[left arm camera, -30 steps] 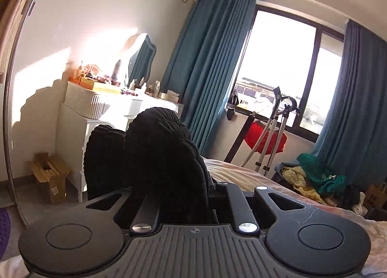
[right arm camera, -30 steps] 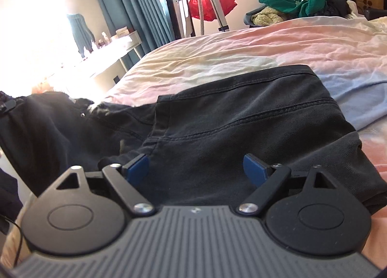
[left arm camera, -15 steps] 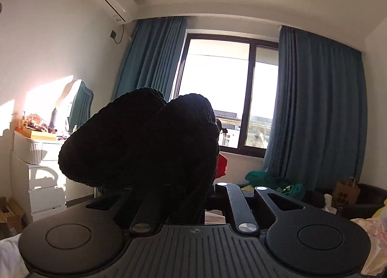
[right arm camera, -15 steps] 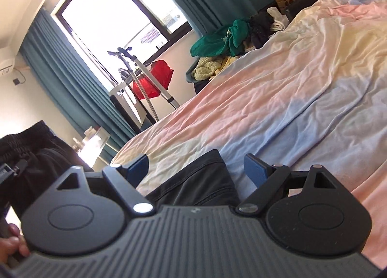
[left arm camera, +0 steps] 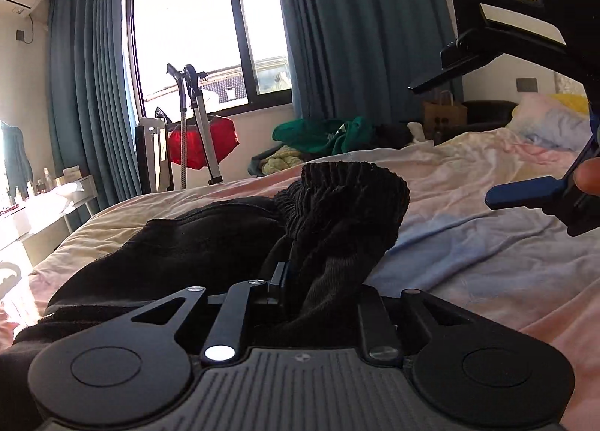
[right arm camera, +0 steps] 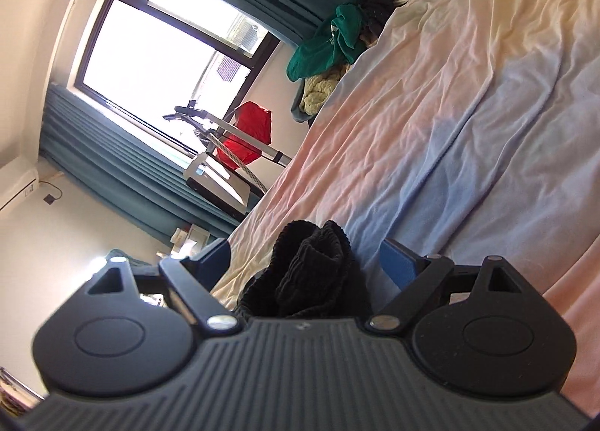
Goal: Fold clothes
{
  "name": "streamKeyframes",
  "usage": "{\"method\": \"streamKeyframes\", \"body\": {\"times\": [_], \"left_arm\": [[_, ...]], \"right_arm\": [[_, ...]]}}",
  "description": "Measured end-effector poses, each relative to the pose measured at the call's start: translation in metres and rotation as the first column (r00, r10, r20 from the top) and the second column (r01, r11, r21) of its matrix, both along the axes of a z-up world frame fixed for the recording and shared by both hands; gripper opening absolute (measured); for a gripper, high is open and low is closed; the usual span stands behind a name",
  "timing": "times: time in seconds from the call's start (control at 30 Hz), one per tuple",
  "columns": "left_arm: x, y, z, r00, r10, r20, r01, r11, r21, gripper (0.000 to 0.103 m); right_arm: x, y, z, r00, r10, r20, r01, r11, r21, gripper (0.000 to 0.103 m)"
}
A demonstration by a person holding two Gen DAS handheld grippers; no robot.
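Observation:
My left gripper (left arm camera: 300, 281) is shut on the ribbed waistband (left arm camera: 345, 198) of a pair of black trousers, bunched up above its fingers. The rest of the black trousers (left arm camera: 180, 243) lies on the bed to the left. My right gripper (right arm camera: 303, 262) is open and empty, tilted sideways, just above the same ribbed waistband (right arm camera: 311, 266). In the left wrist view the right gripper (left arm camera: 525, 131) hangs at the upper right with one blue pad (left arm camera: 521, 196) showing.
The bed (left arm camera: 487, 243) has a wrinkled pastel sheet stretching right and far. A pile of green and yellow clothes (left arm camera: 322, 135) lies beyond its far edge. A garment steamer with a red item (left arm camera: 198, 138) stands by the window. A white dresser (left arm camera: 33, 213) is at left.
My left gripper has swung down from facing the wall and window to the bed, still holding the waistband. My right gripper has risen off the trousers and rolled sideways over the waistband.

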State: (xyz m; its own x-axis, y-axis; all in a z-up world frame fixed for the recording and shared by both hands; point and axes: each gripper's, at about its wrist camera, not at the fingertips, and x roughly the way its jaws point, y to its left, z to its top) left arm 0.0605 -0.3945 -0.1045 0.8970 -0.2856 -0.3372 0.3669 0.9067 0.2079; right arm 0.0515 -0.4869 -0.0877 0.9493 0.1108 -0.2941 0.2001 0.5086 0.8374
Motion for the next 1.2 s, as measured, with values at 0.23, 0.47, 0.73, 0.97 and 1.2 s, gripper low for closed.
{"method": "streamKeyframes", "body": {"times": [0.23,0.47,0.73,0.97,1.2], "left_arm": [[-0.021,0.101,-0.002,0.99,-0.136,-0.034,0.14,0.973,0.183,0.08],[-0.031,0.187,-0.004,0.992,-0.082,-0.097,0.107,0.951,0.291,0.079],[-0.028,0.243,0.01,0.988,-0.074,-0.137,0.098,0.98,0.172,0.063],[-0.016,0.262,0.019,0.975,-0.12,-0.187,0.134,0.989,0.064,0.019],[-0.023,0.278,0.036,0.968,-0.181,-0.175,0.184,0.983,-0.001,0.006]], "right_arm": [[0.014,0.018,-0.003,0.995,0.084,-0.049,-0.084,0.996,0.001,0.089],[0.026,0.043,-0.004,0.981,0.155,-0.117,-0.158,0.987,-0.022,0.089],[0.049,0.07,-0.027,0.97,0.131,-0.203,-0.142,0.989,-0.037,0.088],[0.048,0.087,-0.024,0.978,0.07,-0.196,-0.094,0.989,-0.115,0.034],[0.025,0.099,0.004,0.993,0.022,-0.116,-0.048,0.974,-0.221,0.025]]}}
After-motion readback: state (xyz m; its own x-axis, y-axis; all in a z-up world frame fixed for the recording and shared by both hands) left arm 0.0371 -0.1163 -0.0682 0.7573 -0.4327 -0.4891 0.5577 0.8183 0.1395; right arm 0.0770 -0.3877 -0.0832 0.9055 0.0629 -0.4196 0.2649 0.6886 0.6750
